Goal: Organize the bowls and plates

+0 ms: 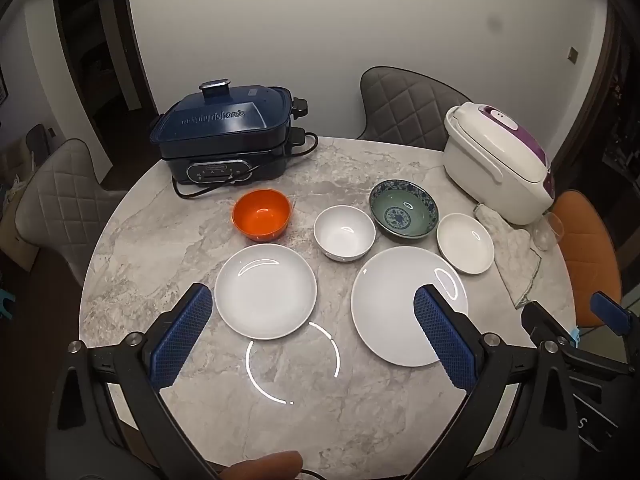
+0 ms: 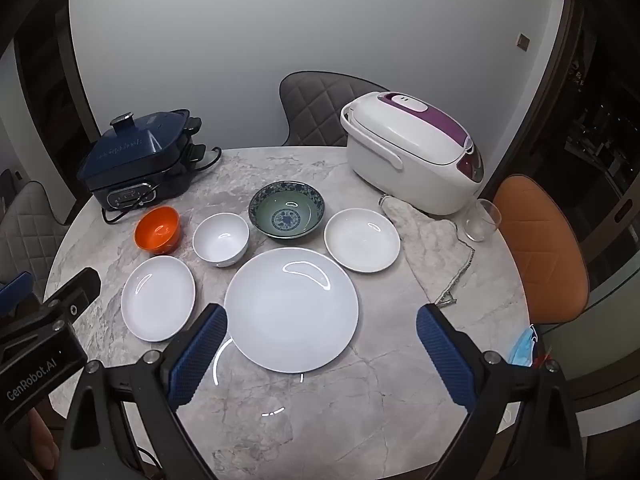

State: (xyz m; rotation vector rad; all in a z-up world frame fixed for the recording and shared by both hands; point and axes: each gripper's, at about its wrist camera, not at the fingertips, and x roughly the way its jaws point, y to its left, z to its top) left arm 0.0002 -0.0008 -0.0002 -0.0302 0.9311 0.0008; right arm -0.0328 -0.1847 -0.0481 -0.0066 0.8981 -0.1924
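On the round marble table (image 1: 160, 240) lie a large white plate (image 1: 396, 312) (image 2: 290, 308), a medium white plate (image 1: 266, 290) (image 2: 158, 298) and a small white plate (image 1: 464, 242) (image 2: 362, 240). Behind them stand an orange bowl (image 1: 262, 213) (image 2: 157, 227), a white bowl (image 1: 344, 232) (image 2: 221, 239) and a blue patterned bowl (image 1: 403, 208) (image 2: 286, 209). My left gripper (image 1: 312, 300) is open and empty, above the near table between the medium and large plates. My right gripper (image 2: 322, 318) is open and empty over the large plate's near edge.
A dark blue electric cooker (image 1: 224, 132) (image 2: 140, 152) stands at the back left, a white and purple rice cooker (image 1: 500, 156) (image 2: 412, 152) at the back right. A grey cloth (image 2: 432, 252) and a glass (image 2: 482, 220) lie at the right. Chairs surround the table.
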